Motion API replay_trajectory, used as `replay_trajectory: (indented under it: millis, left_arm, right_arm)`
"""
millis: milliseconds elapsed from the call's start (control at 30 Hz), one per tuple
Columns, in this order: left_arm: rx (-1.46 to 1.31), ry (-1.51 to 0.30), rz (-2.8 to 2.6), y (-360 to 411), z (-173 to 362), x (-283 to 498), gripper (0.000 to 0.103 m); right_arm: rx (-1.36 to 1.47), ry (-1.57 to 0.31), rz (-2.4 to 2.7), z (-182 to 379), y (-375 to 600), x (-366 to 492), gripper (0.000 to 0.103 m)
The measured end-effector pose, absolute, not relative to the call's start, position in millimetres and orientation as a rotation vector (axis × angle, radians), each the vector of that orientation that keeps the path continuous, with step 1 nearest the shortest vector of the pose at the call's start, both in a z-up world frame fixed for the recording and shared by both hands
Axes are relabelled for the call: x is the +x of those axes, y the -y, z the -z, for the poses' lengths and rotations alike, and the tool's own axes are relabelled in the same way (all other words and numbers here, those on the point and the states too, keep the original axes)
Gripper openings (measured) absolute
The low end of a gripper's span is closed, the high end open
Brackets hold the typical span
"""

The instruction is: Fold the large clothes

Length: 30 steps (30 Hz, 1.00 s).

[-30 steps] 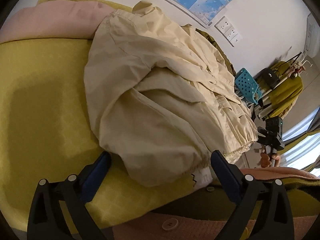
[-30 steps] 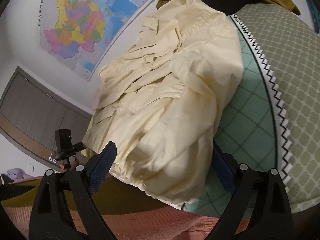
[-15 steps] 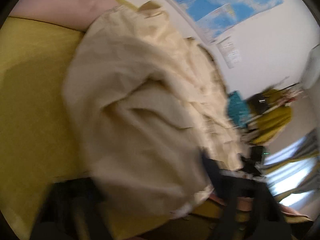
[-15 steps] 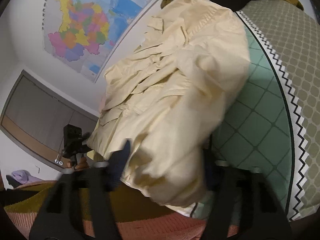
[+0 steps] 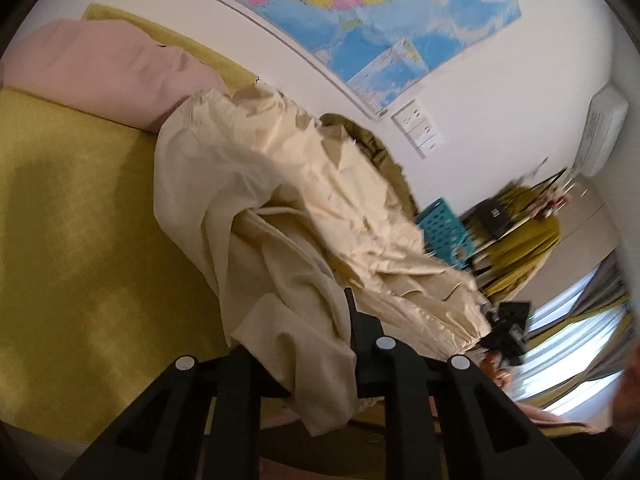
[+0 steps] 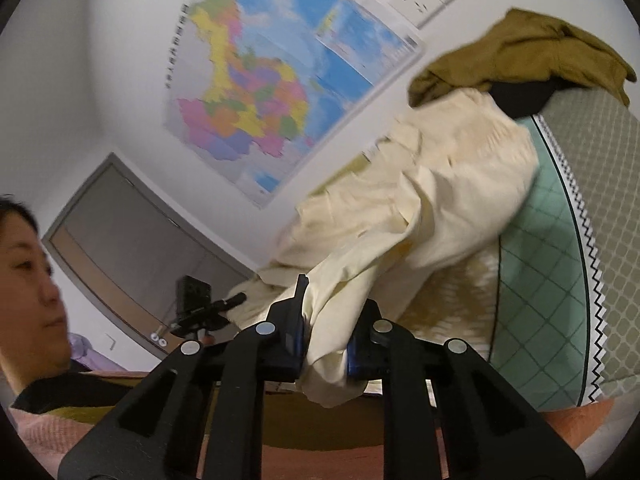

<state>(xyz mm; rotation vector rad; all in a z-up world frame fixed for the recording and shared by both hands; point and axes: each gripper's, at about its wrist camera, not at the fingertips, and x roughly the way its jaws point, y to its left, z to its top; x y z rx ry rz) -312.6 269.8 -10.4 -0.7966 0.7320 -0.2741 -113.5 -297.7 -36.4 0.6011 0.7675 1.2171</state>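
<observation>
The cream jacket point(image 5: 304, 216) bunches over my left gripper point(image 5: 320, 344), hiding its left finger; jaws closing on a fold. My right gripper point(image 6: 324, 344) is closing on the hem too. Beyond, the jacket trails onto the yellow bed point(image 5: 72, 216), olive garment point(image 6: 520, 52) behind, wall map point(image 6: 260, 80) blurred.

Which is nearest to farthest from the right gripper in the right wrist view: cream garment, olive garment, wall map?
1. cream garment: bunched between the closing jaws of the right gripper, trailing up and right.
2. olive garment: piled beyond it, upper right.
3. wall map: on the wall behind, upper centre.
</observation>
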Motion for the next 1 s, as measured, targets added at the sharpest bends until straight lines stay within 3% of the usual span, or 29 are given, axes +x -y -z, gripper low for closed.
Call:
replay_trajectory:
  millis: [433,1000]
  left_arm:
    - [-0.710,-0.752,0.258,-296,-49,-246,0.017]
    - [-0.676,-0.792,0.202,-319,-72,-165,0.018]
  right_arm:
    - [0.710,-0.703,-1.164,4,287,-53,0.015]
    - [0.727,-0.706,-1.116,-18,259,23,0.015]
